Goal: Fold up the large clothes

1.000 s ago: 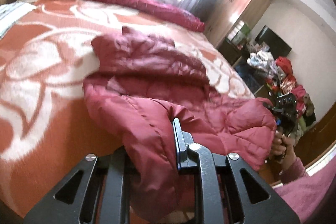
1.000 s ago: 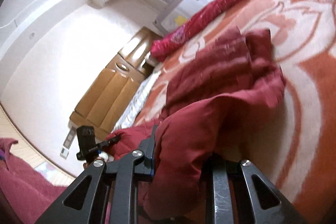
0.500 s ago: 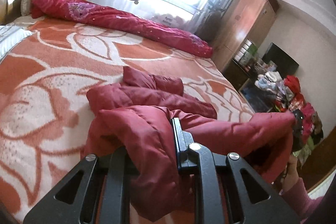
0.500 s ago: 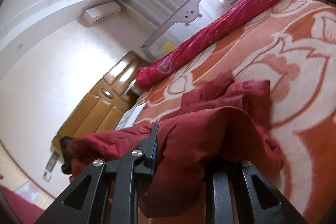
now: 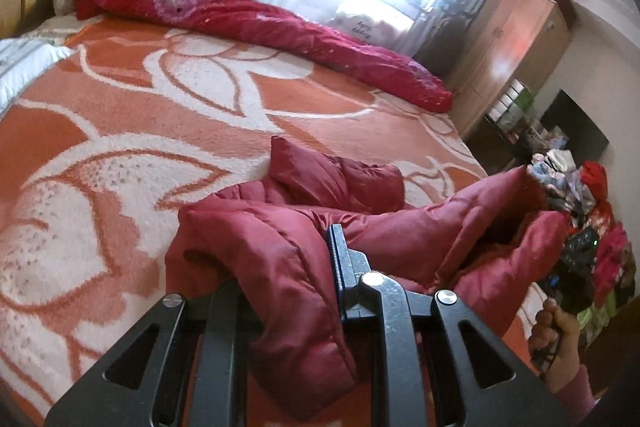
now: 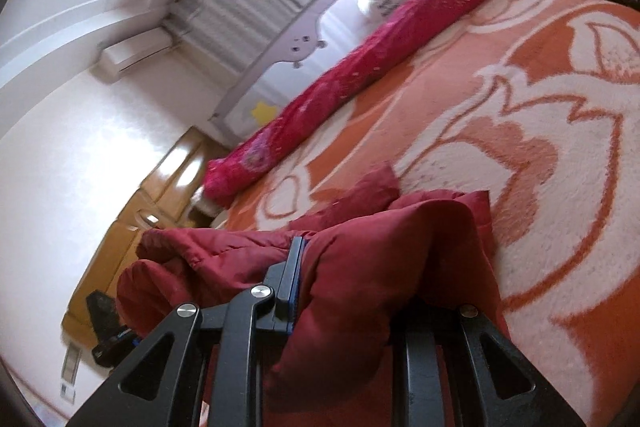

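Both the left gripper (image 5: 288, 267) and right gripper (image 6: 352, 279) are clamped onto the red jacket (image 5: 400, 227) bunched ahead on the bed (image 5: 120, 115), and only the left view catches the wardrobe (image 5: 516, 39) off right.

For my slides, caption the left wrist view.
Left tool clamps dark red puffer jacket above orange floral blanket.

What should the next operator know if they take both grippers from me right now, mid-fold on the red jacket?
Left gripper: shut on the dark red puffer jacket.
Right gripper: shut on the jacket's other end.
The held edge hangs raised between both grippers; the rest lies bunched on the orange floral blanket.
Done: both grips secure, edge lifted.
Left: carry the edge over, lay it flat, finish the folds.
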`<state>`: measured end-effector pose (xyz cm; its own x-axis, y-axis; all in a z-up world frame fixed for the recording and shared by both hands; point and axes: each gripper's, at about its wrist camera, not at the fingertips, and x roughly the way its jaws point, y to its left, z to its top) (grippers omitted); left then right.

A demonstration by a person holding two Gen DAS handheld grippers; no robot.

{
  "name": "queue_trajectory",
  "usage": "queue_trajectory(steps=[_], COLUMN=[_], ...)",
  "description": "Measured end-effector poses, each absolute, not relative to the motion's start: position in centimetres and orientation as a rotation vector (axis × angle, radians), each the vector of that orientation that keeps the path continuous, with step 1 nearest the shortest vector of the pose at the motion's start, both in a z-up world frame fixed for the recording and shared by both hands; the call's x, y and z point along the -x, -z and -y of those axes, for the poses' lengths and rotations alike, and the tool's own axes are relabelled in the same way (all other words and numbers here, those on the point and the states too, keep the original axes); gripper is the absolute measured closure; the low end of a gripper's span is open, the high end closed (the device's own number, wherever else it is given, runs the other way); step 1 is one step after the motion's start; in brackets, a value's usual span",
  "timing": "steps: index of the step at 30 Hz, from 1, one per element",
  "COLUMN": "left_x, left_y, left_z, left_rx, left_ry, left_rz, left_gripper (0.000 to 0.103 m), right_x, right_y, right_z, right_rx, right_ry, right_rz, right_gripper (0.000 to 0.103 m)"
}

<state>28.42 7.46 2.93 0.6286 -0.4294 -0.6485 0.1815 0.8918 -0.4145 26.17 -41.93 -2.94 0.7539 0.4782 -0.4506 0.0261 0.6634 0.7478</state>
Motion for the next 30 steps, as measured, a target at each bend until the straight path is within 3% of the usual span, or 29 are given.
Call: queue_trajectory(steps=[17, 24, 29, 30], left_x=[-39.9, -39.3, -34.8, -33.6], left_y=[6.0, 5.3, 0.1, -0.9], left_z=[-7.0, -8.3, -9.2, -9.4], left_rx=[0.482, 0.526, 0.443, 0.436], left_ry=[0.257, 0.281, 0.249, 0.264], left_rz=[-1.029, -1.013, -0.889, -0.864], left_gripper=[0.081, 0.078, 0.042, 0.042], right_x=[-35.8, -36.9, -37.4, -37.5], right_y=[12.8, 14.1, 14.2, 14.2], right_z=[42.6, 42.6, 41.9, 41.8], right_rx=[-0.982, -0.992, -0.948, -0.943], right_ry=[-0.108, -0.116, -0.079, -0.072], right_rz=[-0.806, -0.823, -0.832, -0.833], right_gripper=[0.080, 0.080, 0.081, 0.080])
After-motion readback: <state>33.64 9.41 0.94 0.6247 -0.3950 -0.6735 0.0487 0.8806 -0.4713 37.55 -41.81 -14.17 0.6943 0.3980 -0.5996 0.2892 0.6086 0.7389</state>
